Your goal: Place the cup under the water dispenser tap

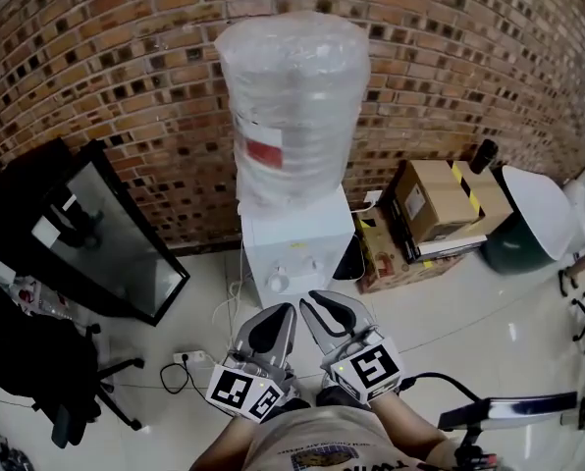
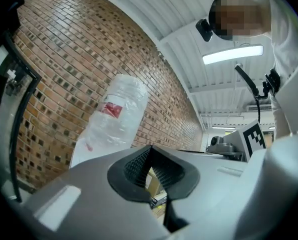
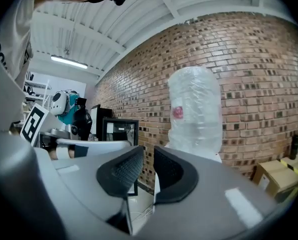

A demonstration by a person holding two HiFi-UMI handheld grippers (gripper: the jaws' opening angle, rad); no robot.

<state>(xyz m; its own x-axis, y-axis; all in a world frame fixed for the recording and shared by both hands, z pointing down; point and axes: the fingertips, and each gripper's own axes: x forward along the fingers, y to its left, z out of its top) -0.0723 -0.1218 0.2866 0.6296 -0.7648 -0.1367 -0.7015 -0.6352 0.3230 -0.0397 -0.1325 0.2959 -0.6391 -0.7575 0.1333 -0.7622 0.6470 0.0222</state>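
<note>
The white water dispenser [image 1: 297, 248] stands against the brick wall, and its bottle [image 1: 292, 106] is wrapped in clear plastic. Its taps [image 1: 278, 283] face me, low on the front. No cup shows in any view. Both grippers are held side by side just in front of the taps, pointing at the dispenser. My left gripper [image 1: 283, 310] [image 2: 149, 156] has its pads meeting at the tips, with nothing in them. My right gripper [image 1: 324, 302] [image 3: 148, 156] keeps a narrow gap between its pads, and that gap is empty. The bottle [image 2: 114, 119] [image 3: 195, 109] rises beyond the jaws in both gripper views.
A black-framed glass panel [image 1: 116, 234] leans on the wall at left, with a black office chair [image 1: 47, 361] nearer me. Cardboard boxes [image 1: 435, 199] and a green bin with a white lid [image 1: 528, 224] stand at right. Cables and a power strip [image 1: 189, 361] lie on the tile floor.
</note>
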